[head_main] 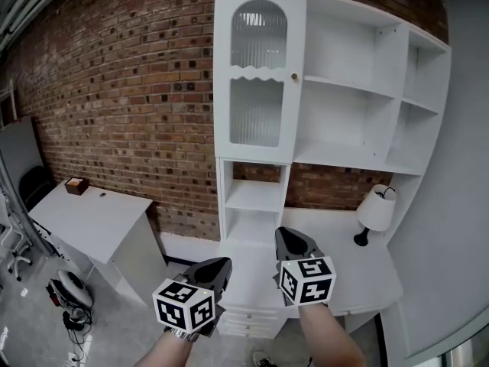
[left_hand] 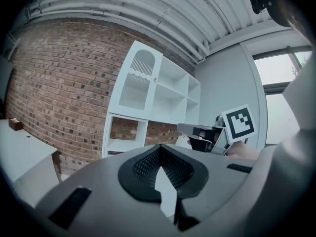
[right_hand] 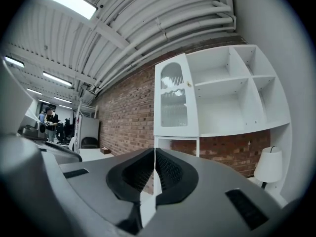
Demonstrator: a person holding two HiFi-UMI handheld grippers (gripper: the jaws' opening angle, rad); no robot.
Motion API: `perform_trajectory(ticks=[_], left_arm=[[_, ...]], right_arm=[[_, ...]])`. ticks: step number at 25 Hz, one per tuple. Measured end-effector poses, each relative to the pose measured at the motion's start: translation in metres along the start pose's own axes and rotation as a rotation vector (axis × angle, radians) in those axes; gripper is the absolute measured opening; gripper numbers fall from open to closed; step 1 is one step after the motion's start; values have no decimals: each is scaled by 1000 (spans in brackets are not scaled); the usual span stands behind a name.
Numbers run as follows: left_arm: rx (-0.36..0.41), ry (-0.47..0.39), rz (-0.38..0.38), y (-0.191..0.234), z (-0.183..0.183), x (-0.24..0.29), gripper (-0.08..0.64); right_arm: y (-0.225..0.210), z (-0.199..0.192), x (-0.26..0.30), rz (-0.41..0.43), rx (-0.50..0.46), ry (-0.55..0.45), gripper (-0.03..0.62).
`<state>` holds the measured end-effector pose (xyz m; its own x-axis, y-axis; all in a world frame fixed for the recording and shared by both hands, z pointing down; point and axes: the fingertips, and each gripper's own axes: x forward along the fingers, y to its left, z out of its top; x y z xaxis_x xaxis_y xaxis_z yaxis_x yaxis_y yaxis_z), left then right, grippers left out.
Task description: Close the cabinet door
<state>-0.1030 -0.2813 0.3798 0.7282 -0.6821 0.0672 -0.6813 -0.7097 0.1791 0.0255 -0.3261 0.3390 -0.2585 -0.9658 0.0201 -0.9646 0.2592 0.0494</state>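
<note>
The tall white cabinet [head_main: 359, 90] stands against the brick wall. Its door [head_main: 260, 75], with ribbed glass panes and a small knob [head_main: 294, 76], lies across the left compartment and looks flush with the frame. The door also shows in the left gripper view [left_hand: 136, 80] and the right gripper view [right_hand: 174, 102]. My left gripper [head_main: 221, 266] and right gripper [head_main: 284, 235] hover low, well short of the cabinet and below the door. Both are shut with nothing between the pads [left_hand: 159, 149] [right_hand: 154, 152]. The right gripper [left_hand: 205, 131] also shows in the left gripper view.
A white lamp [head_main: 376, 212] stands on the desk [head_main: 359, 281] under the open shelves. Drawers [head_main: 248, 323] sit below my grippers. A white table [head_main: 92, 216] with a small brown box [head_main: 76, 185] stands at the left, with gear on the floor [head_main: 69, 293].
</note>
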Motion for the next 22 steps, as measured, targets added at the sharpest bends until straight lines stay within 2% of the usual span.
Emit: perform_trajectory(ticks=[5, 11, 22], left_arm=[[-16, 13, 0, -20, -11, -25, -2], [-13, 13, 33, -41, -17, -33, -2], [-72, 0, 109, -110, -36, -5, -2]], right_arm=[[22, -11, -42, 11, 3, 22, 32], [20, -21, -69, 37, 28, 25, 31], [-27, -49, -128, 128, 17, 76, 29]])
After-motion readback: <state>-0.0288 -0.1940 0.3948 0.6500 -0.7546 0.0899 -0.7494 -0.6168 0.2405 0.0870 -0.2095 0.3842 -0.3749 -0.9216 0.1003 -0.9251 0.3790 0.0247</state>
